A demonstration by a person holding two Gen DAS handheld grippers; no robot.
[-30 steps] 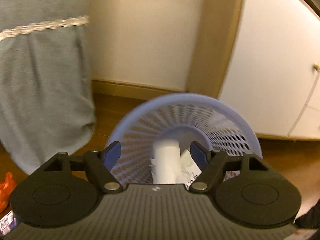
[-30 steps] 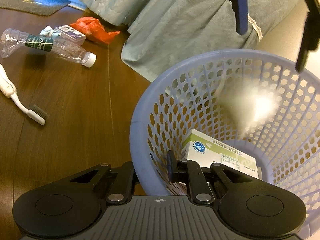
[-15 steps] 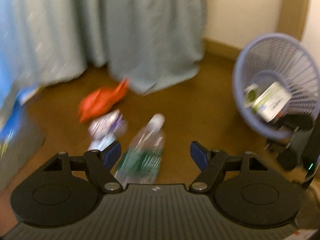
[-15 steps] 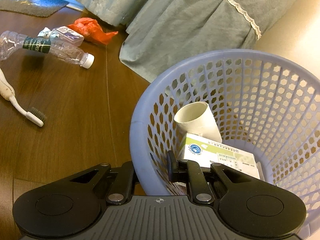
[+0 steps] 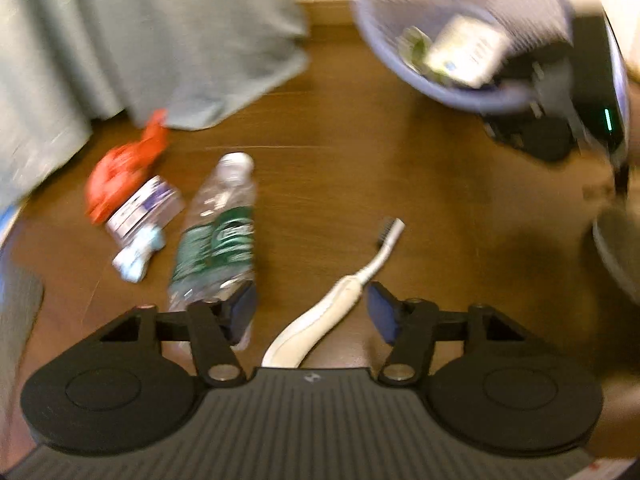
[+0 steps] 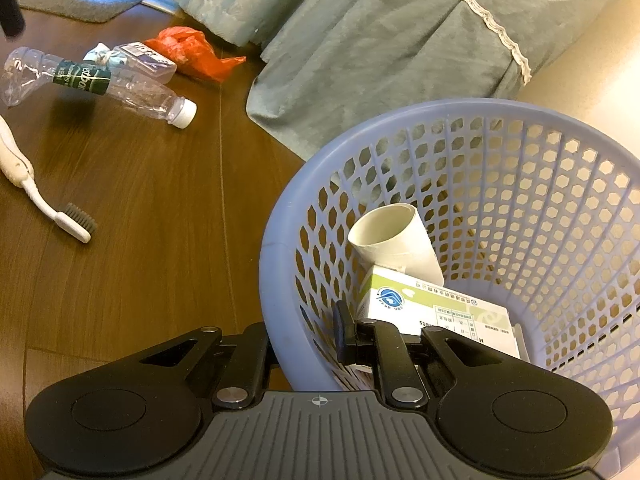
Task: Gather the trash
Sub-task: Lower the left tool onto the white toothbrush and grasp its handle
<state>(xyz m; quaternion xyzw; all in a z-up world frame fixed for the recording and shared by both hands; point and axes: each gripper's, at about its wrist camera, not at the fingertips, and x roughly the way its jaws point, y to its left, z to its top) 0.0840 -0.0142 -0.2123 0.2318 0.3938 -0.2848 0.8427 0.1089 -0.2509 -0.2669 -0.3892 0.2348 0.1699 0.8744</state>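
The right tool (image 6: 306, 344) is clamped on the near rim of the lavender basket (image 6: 472, 114), steadying it. The left tool (image 5: 311, 306) hangs over the floor, its jaws apart and just been closing, nothing gripped; the toothbrush (image 5: 352, 280) lies between them, the bottle (image 5: 218, 236) just left. Fetching step; next, lower and pinch the handle.

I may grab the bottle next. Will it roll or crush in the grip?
The bottle looks empty and already dented, so probably light and easy to crush further. It lies on its side on bare floor, so a nudge could roll it. Clear plastic may be slippery.
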